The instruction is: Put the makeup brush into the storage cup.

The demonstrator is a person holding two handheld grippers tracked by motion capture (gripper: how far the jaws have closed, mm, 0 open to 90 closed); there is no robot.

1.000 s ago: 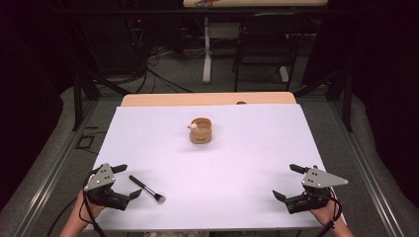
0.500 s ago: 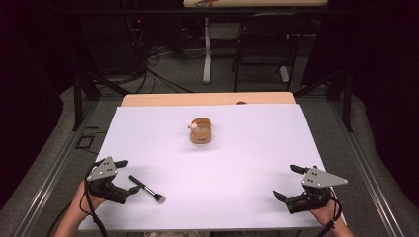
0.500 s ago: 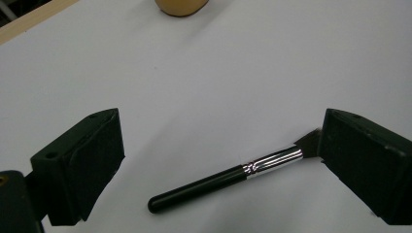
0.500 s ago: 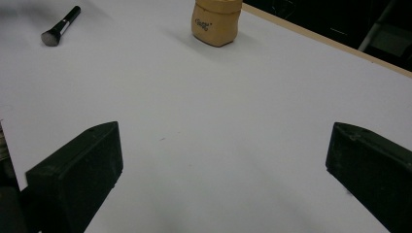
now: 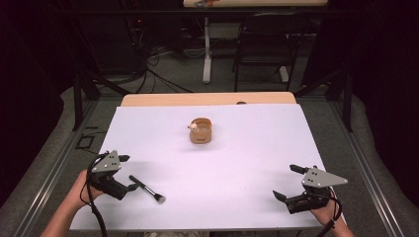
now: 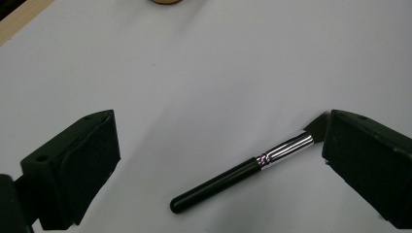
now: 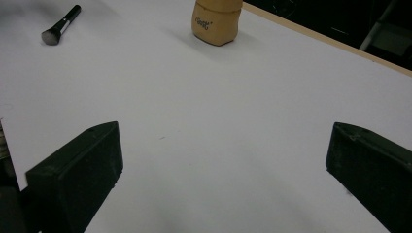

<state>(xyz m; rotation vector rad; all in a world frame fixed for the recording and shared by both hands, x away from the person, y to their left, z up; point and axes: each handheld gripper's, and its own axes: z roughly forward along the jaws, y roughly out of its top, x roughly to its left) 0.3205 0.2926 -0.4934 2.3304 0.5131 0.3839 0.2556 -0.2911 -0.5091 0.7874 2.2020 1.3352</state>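
At the near left of the white table cover [image 5: 237, 148], the left gripper [image 5: 124, 173] is held in the person's left hand [image 5: 81, 190], its jaws spread wide and gripping nothing. Just to its right lies the makeup brush [image 5: 146, 189], flat on the cover, its black handle pointing far-left toward the gripper and its bristle head pointing near-right. In the left gripper view the brush [image 6: 243, 172] lies between the two open jaws, slanted, with its silver ferrule and dark bristles close against the right-hand jaw and its handle end free in the gap; whether the bristles touch that jaw cannot be told.

At the centre, toward the far side, stands a small tan container [image 5: 200, 131], upright, well apart from both grippers. In the right gripper view it [image 7: 216, 22] shows a dark printed mark on its side, with the brush [image 7: 60, 25] to its left.

At the near right, the right gripper [image 5: 287, 183] rests low over the cover in the person's right hand [image 5: 326, 212], its jaws likewise wide apart with only bare cover between them.
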